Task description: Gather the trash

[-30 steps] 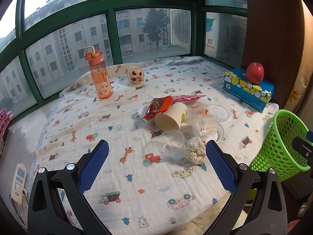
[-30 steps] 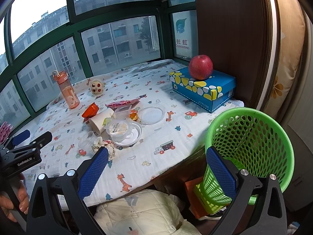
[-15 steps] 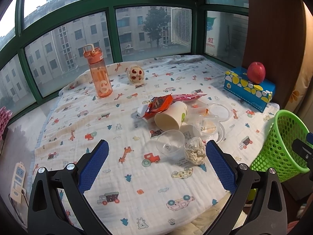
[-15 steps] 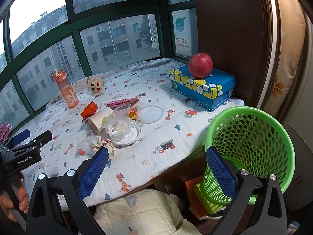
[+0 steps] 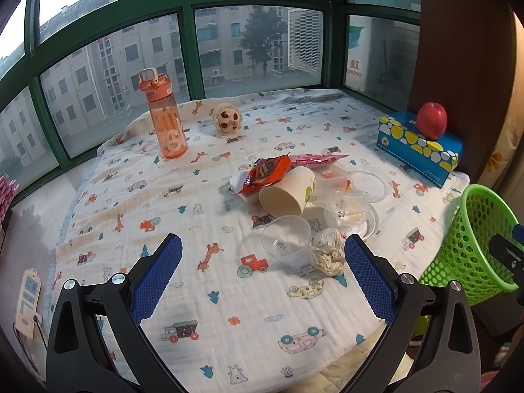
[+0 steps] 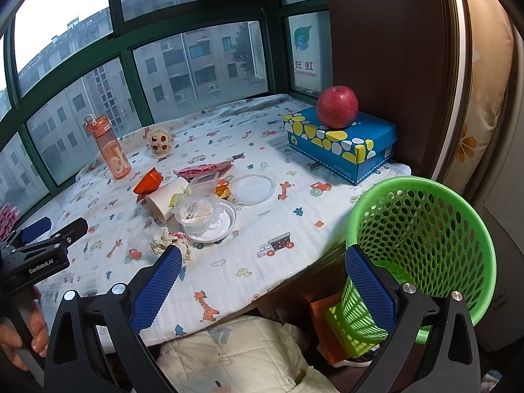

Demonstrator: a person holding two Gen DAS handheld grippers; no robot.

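Note:
A heap of trash lies mid-table: a tipped paper cup (image 5: 288,193), an orange snack wrapper (image 5: 267,173), a pink wrapper (image 5: 314,159), a clear plastic cup (image 5: 286,240), a crumpled tissue (image 5: 327,255) and clear lidded containers (image 5: 352,213). My left gripper (image 5: 262,275) hovers open just short of the clear cup and tissue, holding nothing. My right gripper (image 6: 262,281) is open and empty over the table's front edge, with the green mesh basket (image 6: 422,245) by its right finger. The same heap (image 6: 193,209) shows in the right wrist view, and the left gripper (image 6: 42,245) appears at that view's left edge.
An orange water bottle (image 5: 165,121) and a small round toy (image 5: 227,119) stand near the window. A red apple (image 5: 431,120) rests on a blue tissue box (image 5: 419,145) at the right. A power strip (image 5: 28,298) lies at the left. A cream quilted cloth (image 6: 235,357) lies below the table edge.
The left gripper has crept slightly forward toward the trash heap; the right view has shifted a little. Both grippers stay open and nothing was picked up.

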